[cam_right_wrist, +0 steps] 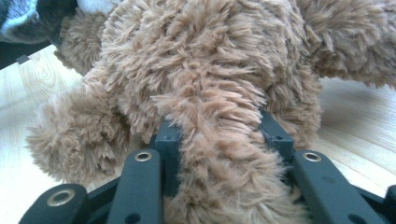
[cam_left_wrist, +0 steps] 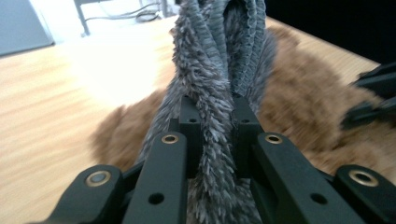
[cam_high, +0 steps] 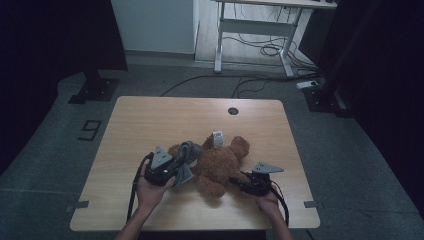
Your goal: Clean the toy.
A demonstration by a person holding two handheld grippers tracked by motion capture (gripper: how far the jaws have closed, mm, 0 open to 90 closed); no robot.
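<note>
Left gripper (cam_left_wrist: pixel 212 123) fingers clamped on grey cloth (cam_left_wrist: pixel 219 60); right gripper (cam_right_wrist: pixel 218 133) fingers on teddy bear (cam_right_wrist: pixel 196 60); tag (cam_high: pixel 218 138) unreadable

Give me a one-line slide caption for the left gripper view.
Left gripper shut on grey fuzzy cloth, with the brown teddy bear lying behind on the wooden table.

Both forearms come in from the table's near edge, well apart. The left hand (cam_high: pixel 150 192) wraps the left gripper (cam_high: pixel 186 165) from below; it lies level, pointing right, grey plate on top. Its jaws stand nearly together, clamped on grey fabric (cam_left_wrist: pixel 212 116) that runs between the pads. The right hand (cam_high: pixel 270 204) holds the right gripper (cam_high: pixel 235 181) pointing left, toward the other one. Its jaws are closed on a limb of the teddy (cam_right_wrist: pixel 219 140), fur bulging between them.
</note>
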